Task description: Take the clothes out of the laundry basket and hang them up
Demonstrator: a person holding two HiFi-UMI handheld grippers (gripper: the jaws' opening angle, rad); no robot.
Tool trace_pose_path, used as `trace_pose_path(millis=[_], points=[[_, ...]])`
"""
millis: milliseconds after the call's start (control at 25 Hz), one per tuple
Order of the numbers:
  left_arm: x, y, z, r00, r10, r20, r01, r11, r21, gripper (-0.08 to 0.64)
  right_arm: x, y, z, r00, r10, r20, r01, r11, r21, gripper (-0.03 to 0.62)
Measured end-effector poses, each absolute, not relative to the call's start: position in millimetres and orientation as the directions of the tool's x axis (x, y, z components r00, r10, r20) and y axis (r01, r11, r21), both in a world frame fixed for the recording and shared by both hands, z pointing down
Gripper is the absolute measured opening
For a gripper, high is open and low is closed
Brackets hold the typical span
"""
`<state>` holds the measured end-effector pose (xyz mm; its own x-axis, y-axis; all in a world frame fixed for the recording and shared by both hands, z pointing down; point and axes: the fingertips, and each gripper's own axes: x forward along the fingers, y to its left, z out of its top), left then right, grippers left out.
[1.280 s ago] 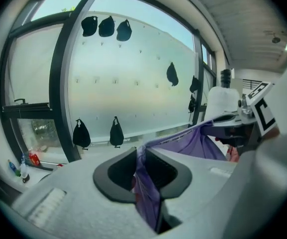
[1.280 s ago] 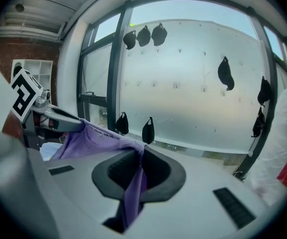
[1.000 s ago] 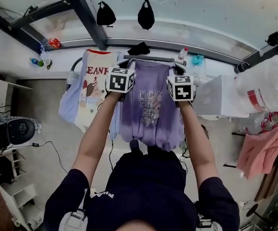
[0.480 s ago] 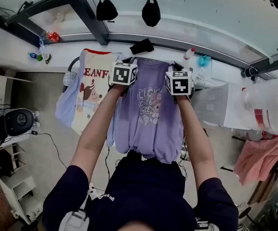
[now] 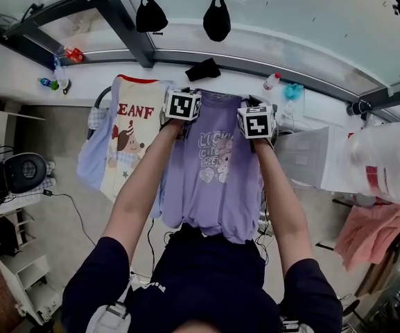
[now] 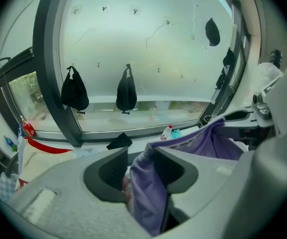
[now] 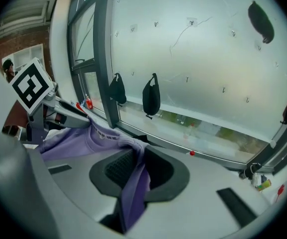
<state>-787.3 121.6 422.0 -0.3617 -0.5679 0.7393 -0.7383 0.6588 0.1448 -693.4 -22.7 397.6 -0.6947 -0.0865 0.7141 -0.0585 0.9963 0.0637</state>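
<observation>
A lavender-purple cotton T-shirt (image 5: 213,179) with pale heart-and-lettering print fills the centre, a cream fabric T-shirt (image 5: 136,139) with red neck trim, red letters and a cartoon figure hangs at its left, and a salmon-pink cloth garment (image 5: 374,226) shows lower right.

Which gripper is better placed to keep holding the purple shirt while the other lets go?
Right, probably. Both have just been opening, but the right gripper pinches the purple shirt closely, while the left gripper stands visibly apart, cloth loose between its jaws.

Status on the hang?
Left hand-held gripper and right hand-held gripper jaws just opening, purple shirt between both. Shirt hanging beside cream top. Nothing seen blocking.
</observation>
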Motion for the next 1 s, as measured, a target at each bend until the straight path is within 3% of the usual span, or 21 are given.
trace_pose_path(millis=[80,160,240,480,1000], points=[[-782.3,125.5,427.5,-0.337,-0.570,0.750,-0.745,0.649,0.158,0.264,-689.6,-21.1,403.2,-0.680,-0.060,0.731,-0.040,0.998,0.045,0.107],[-774.9,127.8,428.1,-0.301,-0.591,0.749,-0.760,0.622,0.186,0.286,-685.3,-18.9,406.7,-0.661,-0.019,0.750,-0.021,1.000,0.007,0.273],[-769.1,131.9,428.1,-0.275,-0.599,0.752,-0.773,0.602,0.197,0.292,-682.0,-18.6,406.9,-0.649,0.004,0.761,-0.010,1.000,-0.013,0.311],[-750.8,147.8,420.4,-0.269,-0.635,0.724,-0.767,0.596,0.238,0.293,-666.5,-17.1,400.0,-0.664,0.000,0.747,-0.024,0.999,-0.022,0.319],[-675.5,214.6,344.7,-0.412,-0.718,0.561,-0.713,0.638,0.291,0.293,-581.7,57.5,347.6,-0.748,0.053,0.661,-0.042,0.991,-0.126,0.328]])
